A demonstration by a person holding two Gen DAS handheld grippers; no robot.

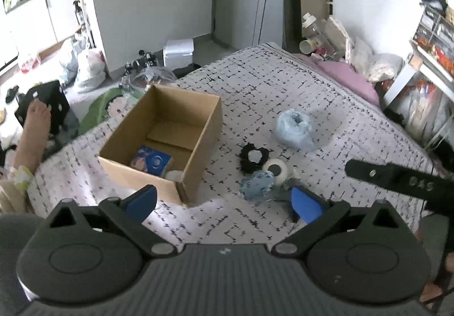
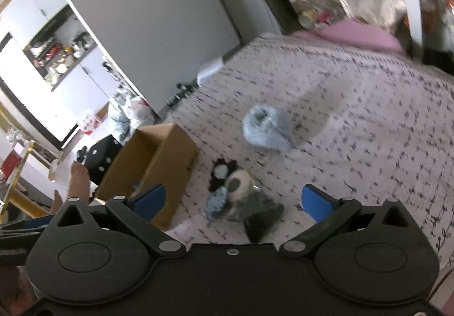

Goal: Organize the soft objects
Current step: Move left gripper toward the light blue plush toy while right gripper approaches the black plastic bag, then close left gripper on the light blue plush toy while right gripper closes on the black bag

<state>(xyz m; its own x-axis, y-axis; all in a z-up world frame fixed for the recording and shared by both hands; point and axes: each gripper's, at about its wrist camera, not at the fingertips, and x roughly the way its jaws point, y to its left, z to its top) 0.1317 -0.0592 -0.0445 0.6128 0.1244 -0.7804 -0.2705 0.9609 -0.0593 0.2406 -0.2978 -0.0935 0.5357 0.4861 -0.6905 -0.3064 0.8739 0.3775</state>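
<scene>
Hovering both grippers over the patterned bedspread [image 1: 283, 94], nothing gripped. Left gripper [image 1: 224, 203] at bottom centre of the left view, blue pads [image 1: 305, 203] spread wide, empty. Right gripper [image 2: 232, 202] at bottom centre of the right view, likewise spread wide, empty.

Sitting left of centre in the left view: cardboard box [image 1: 195, 151], open top, already holding a blue printed item [image 1: 153, 161] plus something pale beside it, too small to identify.

Lying right of the box, centre-right of frame: pale blue bundle [image 1: 295, 128] apart from the rest; closer in, a tight cluster of black scrunchie [image 1: 254, 158], white roll [image 1: 275, 169], light blue scrunchie [image 1: 256, 184], touching or nearly so. Also showing in the right view, low centre: dark wrapped item [image 2: 262, 216] against that cluster.

Judging next step: picking from the cluster, probably with the right gripper, being nearest. Suggesting:
- taking the outermost piece first, avoiding dragging neighbours
- coming straight down, pads straddling the piece, closing gently since soft stuff squashes and slips
- lifting clear of the box wall before releasing

Noting motion blur in the right view, so exact alignment unclear.
</scene>
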